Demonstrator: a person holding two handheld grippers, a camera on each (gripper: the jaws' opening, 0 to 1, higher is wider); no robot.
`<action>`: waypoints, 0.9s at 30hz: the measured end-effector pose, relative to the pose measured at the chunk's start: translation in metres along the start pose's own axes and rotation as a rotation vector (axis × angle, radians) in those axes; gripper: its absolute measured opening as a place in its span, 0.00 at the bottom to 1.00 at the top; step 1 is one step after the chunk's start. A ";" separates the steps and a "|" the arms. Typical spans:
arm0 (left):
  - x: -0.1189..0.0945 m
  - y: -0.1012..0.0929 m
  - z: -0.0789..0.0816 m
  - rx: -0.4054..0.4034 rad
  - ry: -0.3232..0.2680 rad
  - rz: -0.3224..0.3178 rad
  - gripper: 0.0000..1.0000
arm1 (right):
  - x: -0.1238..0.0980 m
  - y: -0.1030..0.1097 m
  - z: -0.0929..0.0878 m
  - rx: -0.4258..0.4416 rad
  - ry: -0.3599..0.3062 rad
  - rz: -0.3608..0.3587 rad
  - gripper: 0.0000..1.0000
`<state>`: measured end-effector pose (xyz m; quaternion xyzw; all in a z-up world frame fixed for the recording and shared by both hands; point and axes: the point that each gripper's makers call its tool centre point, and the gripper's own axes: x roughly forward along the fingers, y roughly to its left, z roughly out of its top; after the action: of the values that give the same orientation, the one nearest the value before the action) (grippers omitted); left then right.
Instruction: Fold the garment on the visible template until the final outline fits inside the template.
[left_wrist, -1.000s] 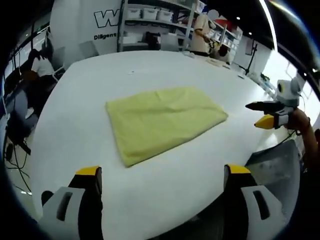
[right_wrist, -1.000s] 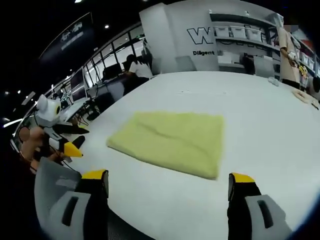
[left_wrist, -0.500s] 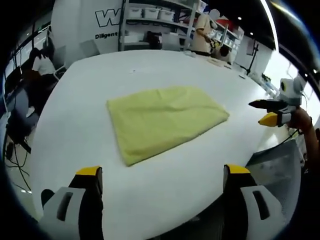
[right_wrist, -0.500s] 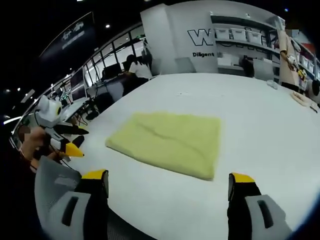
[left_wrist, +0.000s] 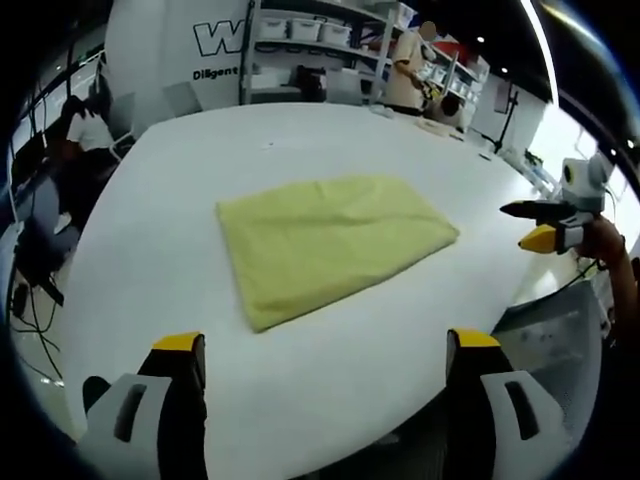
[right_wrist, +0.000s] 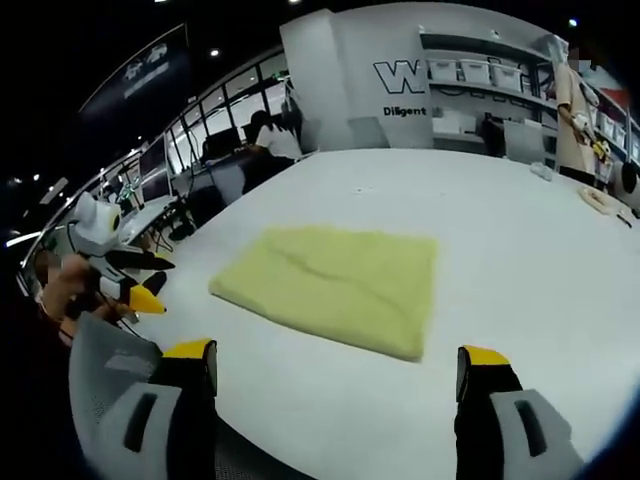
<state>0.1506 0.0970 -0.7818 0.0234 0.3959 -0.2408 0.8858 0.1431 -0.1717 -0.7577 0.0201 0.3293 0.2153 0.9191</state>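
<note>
Two grippers hang at the near edge of a wide white desk (left_wrist: 150, 240), both with jaws spread apart and nothing between them. In the left gripper view, the left gripper (left_wrist: 325, 355) shows its yellow-tipped jaws rising from the bottom, over the desk's rim. In the right gripper view, the right gripper (right_wrist: 335, 365) stands the same way — jaws wide, clear of the cloth.

Just beyond them a yellow garment (left_wrist: 335, 240) lies flat on the desk, folded into a rough rectangle, touched by neither gripper. I cannot make out any template outline under it.

Off to the side, past the desk's edge, the right gripper appears in the left gripper view at the right, held in a hand (left_wrist: 600, 240); the left gripper likewise shows at the left of the right gripper view.

Farther back stand shelves (left_wrist: 310, 45) with white bins, a wall with large lettering (right_wrist: 400, 75), a seated person (left_wrist: 85, 130) and a standing person (left_wrist: 405, 70).
</note>
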 end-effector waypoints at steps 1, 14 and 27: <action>0.000 0.000 0.000 -0.001 -0.001 0.003 0.97 | 0.000 0.000 0.000 0.000 0.000 0.000 0.99; 0.000 0.002 -0.001 -0.005 0.000 0.008 0.97 | -0.002 0.000 -0.003 0.004 0.007 -0.002 0.99; 0.001 0.001 -0.002 0.000 0.009 0.008 0.97 | -0.002 -0.001 -0.005 0.001 0.016 -0.003 0.99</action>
<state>0.1503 0.0978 -0.7841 0.0259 0.3999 -0.2373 0.8849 0.1389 -0.1739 -0.7602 0.0183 0.3369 0.2140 0.9167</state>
